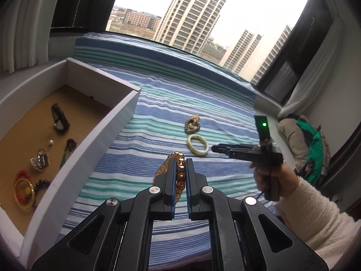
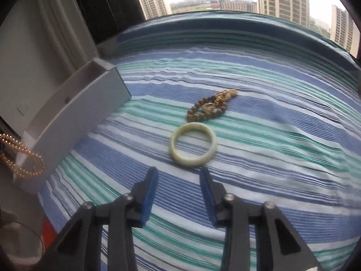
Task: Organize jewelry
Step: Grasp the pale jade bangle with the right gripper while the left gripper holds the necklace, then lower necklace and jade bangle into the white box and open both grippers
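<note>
My left gripper point(image 1: 180, 164) is shut on an amber bead bracelet point(image 1: 180, 176), held above the striped cloth to the right of a white box point(image 1: 108, 122). The box holds several jewelry pieces, among them a red and gold bangle point(image 1: 22, 189). Farther out on the cloth lie a pale green jade bangle point(image 1: 197, 145) point(image 2: 193, 145) and a brown bead bracelet with gold charms point(image 1: 193, 124) point(image 2: 212, 106). My right gripper point(image 2: 179, 171) point(image 1: 216, 149) hovers just short of the jade bangle. Its jaws stand apart with nothing between them. A strand of golden beads point(image 2: 22, 158) hangs at the left edge of the right wrist view.
A blue, green and white striped cloth point(image 1: 203, 90) covers the surface up to a large window. The white box point(image 2: 74, 115) stands at the cloth's left edge, with curtains behind it. A green and beige bag point(image 1: 309, 149) lies at the far right. A glass point(image 2: 20, 244) shows at the lower left.
</note>
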